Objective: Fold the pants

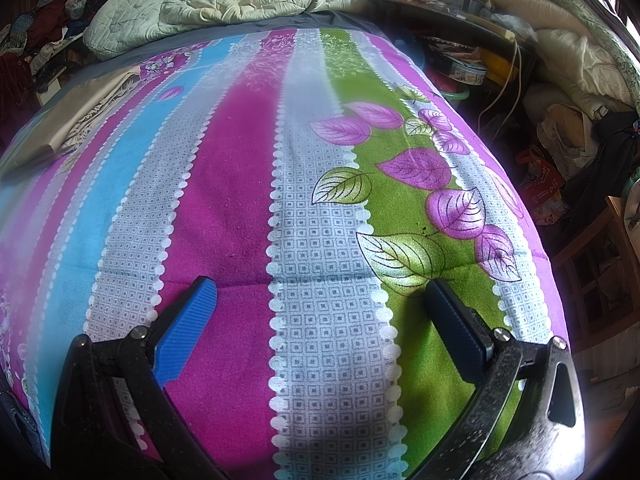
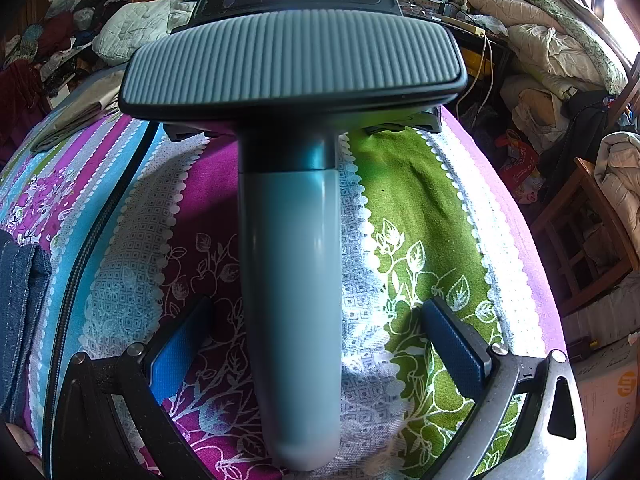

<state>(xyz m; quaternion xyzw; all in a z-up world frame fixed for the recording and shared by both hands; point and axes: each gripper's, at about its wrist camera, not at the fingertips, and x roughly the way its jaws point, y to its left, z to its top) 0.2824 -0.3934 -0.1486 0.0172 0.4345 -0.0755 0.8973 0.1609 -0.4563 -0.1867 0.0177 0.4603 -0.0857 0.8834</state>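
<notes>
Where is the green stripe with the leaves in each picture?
Left wrist view: the green stripe runs down the right half of the bedspread, to the right finger.
Right wrist view: the green stripe lies right of the grey handle.
Shared landmark: the cream quilt heaped at the far end of the bed.

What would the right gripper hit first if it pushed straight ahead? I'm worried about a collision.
Most likely the grey handle of the other handheld device, which stands between the open fingers of the right gripper, directly ahead. Depth is unclear, but it looks very close, above the striped bedspread.
</notes>
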